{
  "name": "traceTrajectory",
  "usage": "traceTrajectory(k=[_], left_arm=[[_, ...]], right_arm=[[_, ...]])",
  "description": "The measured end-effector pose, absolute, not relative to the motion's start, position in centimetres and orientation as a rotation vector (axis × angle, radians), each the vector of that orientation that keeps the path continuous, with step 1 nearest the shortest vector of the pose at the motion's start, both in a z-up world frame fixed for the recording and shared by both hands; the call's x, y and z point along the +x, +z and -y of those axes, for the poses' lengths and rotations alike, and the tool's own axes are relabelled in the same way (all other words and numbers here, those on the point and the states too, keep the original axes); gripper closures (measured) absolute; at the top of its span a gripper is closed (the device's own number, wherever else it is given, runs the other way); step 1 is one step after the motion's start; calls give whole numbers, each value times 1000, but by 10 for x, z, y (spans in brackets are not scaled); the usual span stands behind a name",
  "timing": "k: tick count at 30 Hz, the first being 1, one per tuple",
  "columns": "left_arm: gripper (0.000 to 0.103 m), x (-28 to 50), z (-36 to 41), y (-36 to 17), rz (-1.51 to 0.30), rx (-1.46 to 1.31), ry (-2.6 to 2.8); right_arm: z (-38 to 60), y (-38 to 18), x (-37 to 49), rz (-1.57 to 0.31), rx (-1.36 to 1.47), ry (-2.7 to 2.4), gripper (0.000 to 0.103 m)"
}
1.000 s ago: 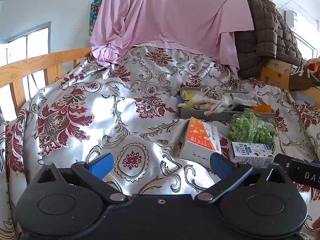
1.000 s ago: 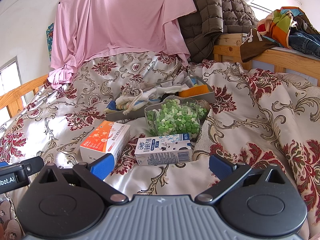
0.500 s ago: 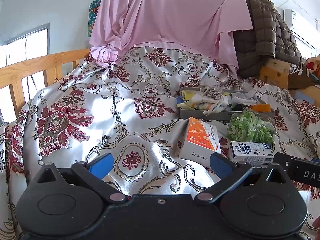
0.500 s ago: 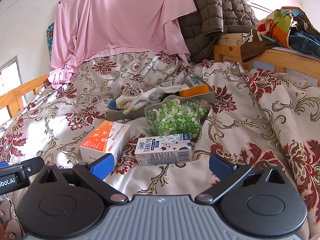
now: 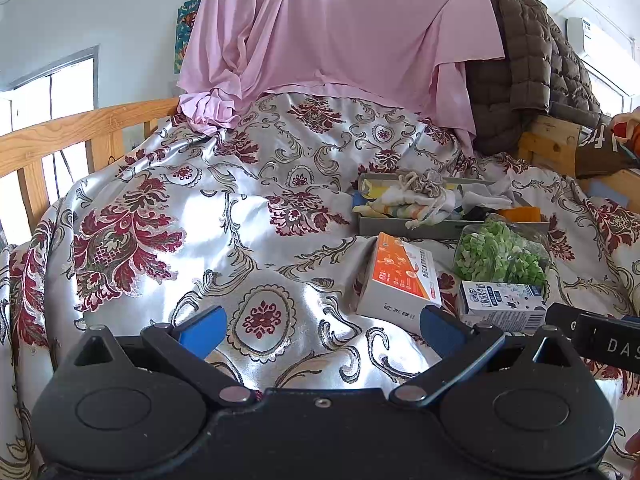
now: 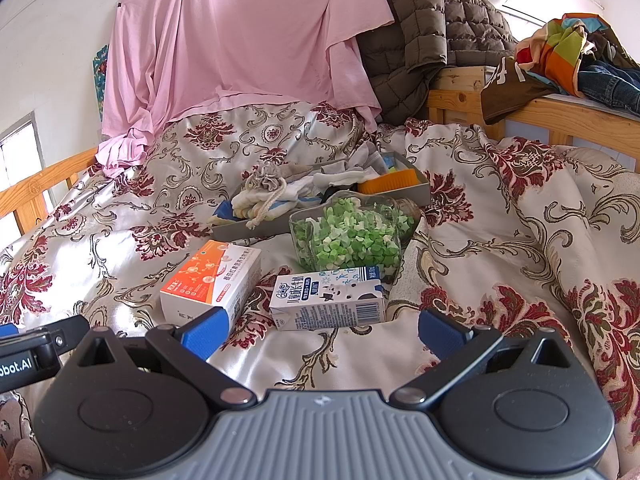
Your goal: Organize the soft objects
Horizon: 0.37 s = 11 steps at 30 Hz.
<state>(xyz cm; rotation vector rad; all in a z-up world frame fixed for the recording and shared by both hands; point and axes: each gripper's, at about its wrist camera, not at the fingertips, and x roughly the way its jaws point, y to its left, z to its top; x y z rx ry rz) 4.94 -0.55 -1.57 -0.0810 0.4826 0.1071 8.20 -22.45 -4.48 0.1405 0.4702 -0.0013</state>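
A grey tray (image 6: 416,194) on the bed holds soft cloths, a drawstring pouch (image 6: 268,178) and an orange item (image 6: 386,180); the tray also shows in the left wrist view (image 5: 400,226). In front of it lie a clear bag of green pieces (image 6: 348,236), an orange-and-white box (image 6: 212,276) and a milk carton (image 6: 328,302). My right gripper (image 6: 322,330) is open and empty, just short of the carton. My left gripper (image 5: 320,330) is open and empty, left of the box (image 5: 400,276).
A floral satin bedspread (image 5: 200,220) covers the bed. A pink sheet (image 5: 340,28) and a brown quilted jacket (image 6: 436,28) hang at the back. Wooden rails (image 5: 80,128) stand left; a wooden ledge with clothes (image 6: 568,52) is at the right.
The left wrist view has shifted very slightly. The right gripper and the objects have not moved.
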Motion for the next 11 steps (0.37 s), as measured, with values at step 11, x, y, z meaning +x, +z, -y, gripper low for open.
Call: traceTrajectory(k=[11], left_arm=[[1,50,5,-20,-499,-96,103]], right_arm=[[224,-44,82,-471,140,-1,0]])
